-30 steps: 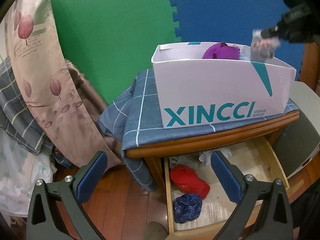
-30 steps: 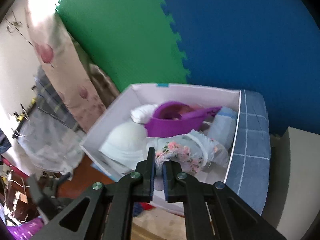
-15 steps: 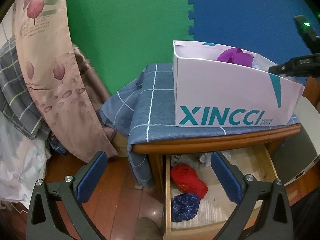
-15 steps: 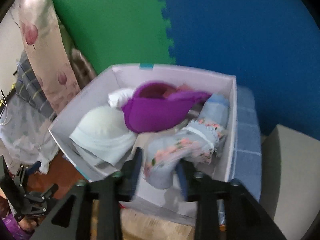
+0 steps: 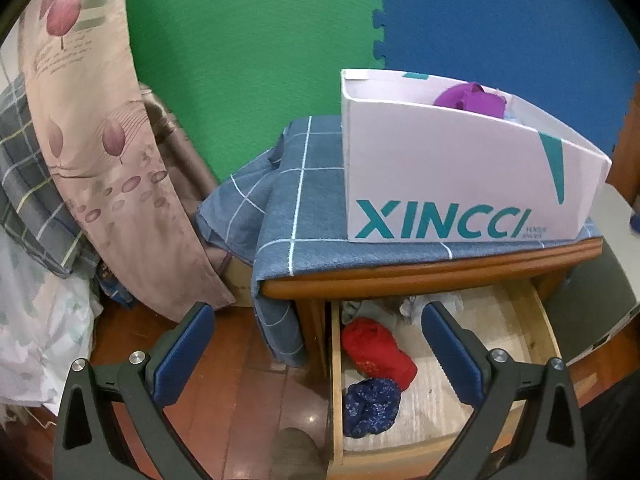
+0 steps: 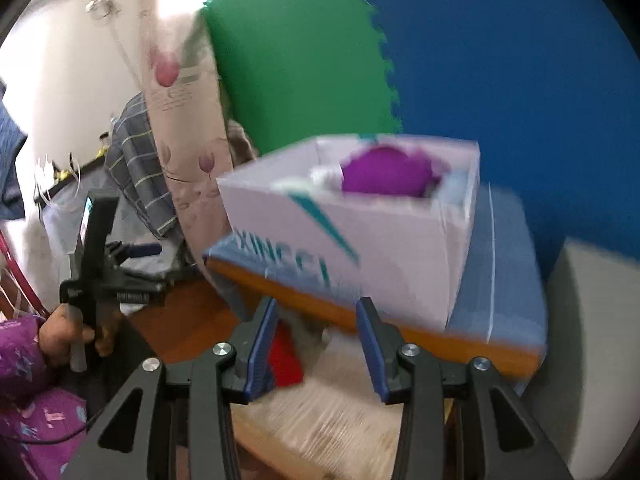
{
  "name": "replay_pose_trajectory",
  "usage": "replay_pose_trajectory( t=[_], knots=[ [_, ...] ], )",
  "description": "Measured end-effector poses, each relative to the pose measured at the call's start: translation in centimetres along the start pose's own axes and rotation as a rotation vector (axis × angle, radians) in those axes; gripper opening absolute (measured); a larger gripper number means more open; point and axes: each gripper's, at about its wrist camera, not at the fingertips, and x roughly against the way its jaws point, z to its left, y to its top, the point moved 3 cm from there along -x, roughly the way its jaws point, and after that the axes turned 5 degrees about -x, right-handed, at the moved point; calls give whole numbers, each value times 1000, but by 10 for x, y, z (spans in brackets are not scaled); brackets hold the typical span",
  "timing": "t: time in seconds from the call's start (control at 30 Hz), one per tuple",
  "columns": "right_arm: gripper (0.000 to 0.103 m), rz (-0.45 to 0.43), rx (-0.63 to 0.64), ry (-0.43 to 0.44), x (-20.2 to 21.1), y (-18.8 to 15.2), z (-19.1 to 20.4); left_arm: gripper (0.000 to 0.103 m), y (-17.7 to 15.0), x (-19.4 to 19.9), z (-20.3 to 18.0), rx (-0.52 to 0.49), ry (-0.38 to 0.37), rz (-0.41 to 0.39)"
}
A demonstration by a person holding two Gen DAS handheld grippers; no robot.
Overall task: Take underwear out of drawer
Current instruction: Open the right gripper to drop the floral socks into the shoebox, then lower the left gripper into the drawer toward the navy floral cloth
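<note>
Drawer point(image 5: 532, 320) stood open; right gripper point(image 6: 316, 344) (jaws apart, empty) headed for red underwear point(image 5: 378, 348), needing descent and closing.

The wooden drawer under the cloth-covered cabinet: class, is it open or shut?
Open. The wooden drawer is pulled out below the cabinet top, exposing a red garment and a dark blue speckled garment inside.
</note>
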Motion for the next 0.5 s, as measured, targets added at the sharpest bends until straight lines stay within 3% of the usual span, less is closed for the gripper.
replay_pose_trajectory(
  t=[0.17, 0.27, 0.37, 0.5],
  knots=[
    [42, 45, -171, 28, -5, -23, -35, 103, -5, -3, -18, -106, -11, 23],
    [42, 25, -184, 42, -1, -21, -38, 103, -11, -10, -36, -201, -65, 66],
    [42, 26, -179, 61, -1, -22, -35, 102, -21, -23, -62, -299, -166, 144],
    [42, 36, -162, 75, 0, -24, -31, 102, -35, -42, -97, -440, -179, 229]
  ],
)
